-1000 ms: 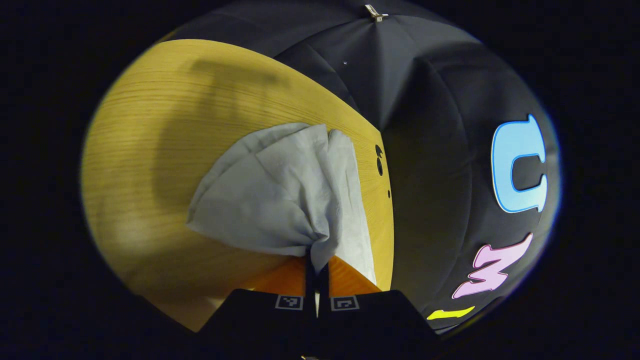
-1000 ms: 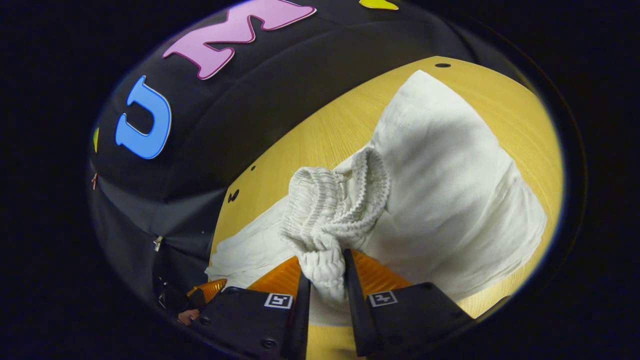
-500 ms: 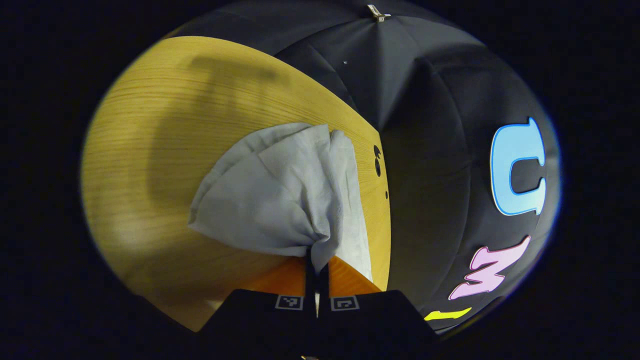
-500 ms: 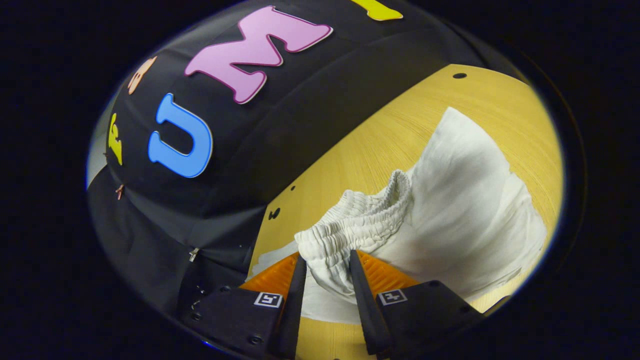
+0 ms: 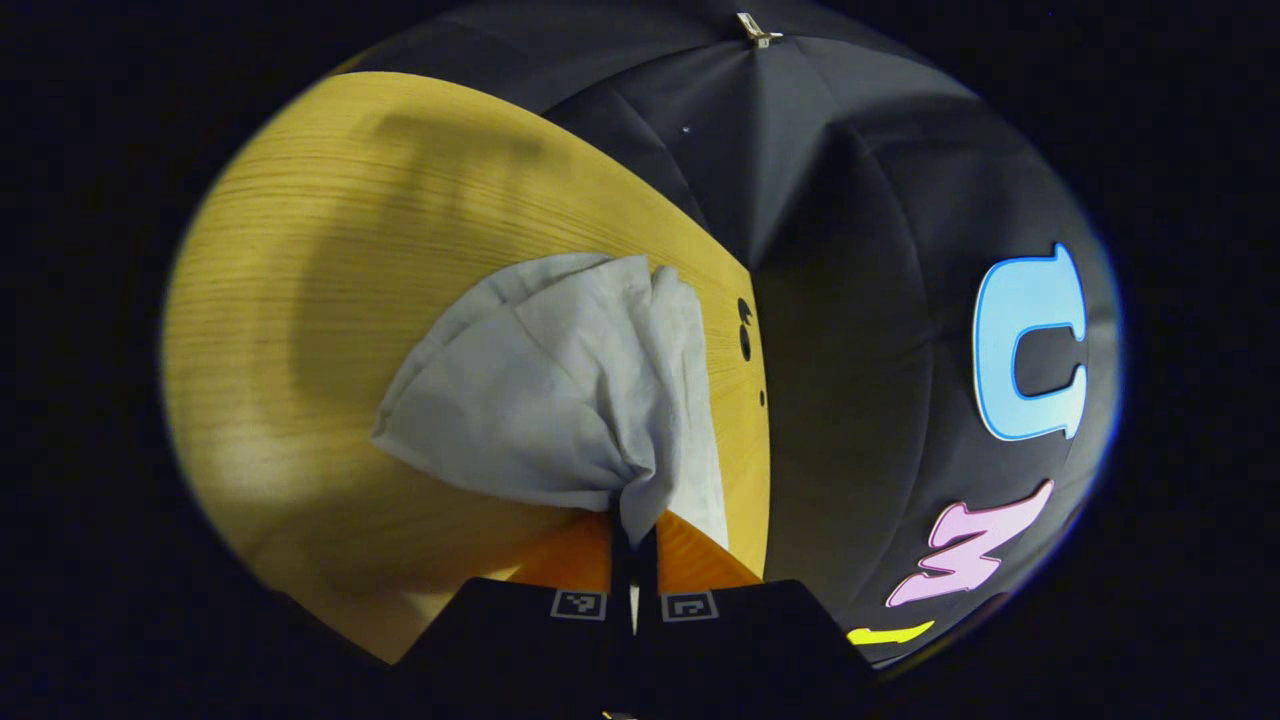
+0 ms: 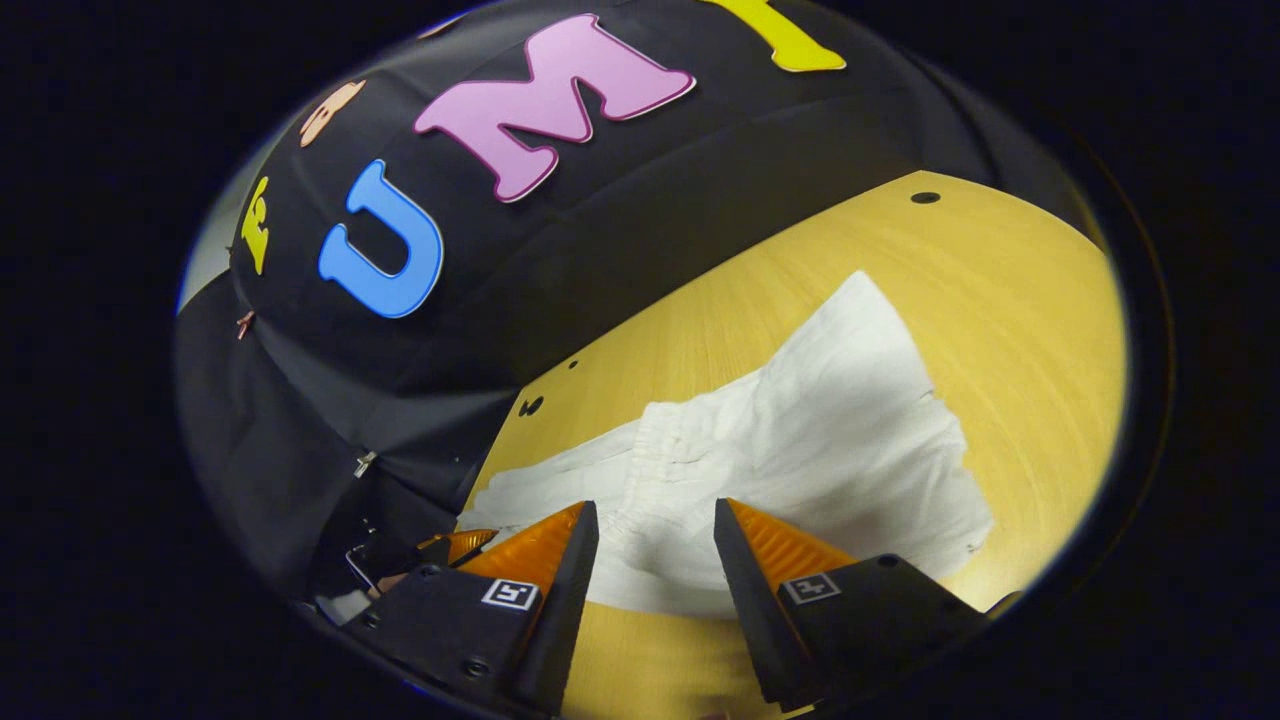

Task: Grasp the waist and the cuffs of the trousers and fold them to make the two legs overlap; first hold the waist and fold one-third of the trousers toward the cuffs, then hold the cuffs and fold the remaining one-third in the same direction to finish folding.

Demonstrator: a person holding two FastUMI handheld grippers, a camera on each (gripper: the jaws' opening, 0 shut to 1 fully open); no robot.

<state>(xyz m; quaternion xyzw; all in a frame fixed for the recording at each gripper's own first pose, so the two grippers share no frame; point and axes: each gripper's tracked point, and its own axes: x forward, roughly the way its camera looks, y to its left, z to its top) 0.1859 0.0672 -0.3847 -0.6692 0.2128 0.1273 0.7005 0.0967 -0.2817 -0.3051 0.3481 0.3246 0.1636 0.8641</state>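
Now my right gripper (image 6: pixel 655 525) has let go of the waist (image 6: pixel 650 465), jaws apart above the trousers (image 6: pixel 830 430) on the table (image 6: pixel 1010 300), left gripper (image 5: pixel 634 530) still clamped on the cuffs (image 5: pixel 600 400), so the leg-overlap fold looks done.

No legible text, brand or number. My left tool (image 5: pixel 634 540) and right tool (image 6: pixel 655 530) each carry small square coded markers, not readable.

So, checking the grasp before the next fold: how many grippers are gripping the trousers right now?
1. The left gripper is shut on a bunched edge of the trousers. The right gripper is open above the trousers lying on the table.
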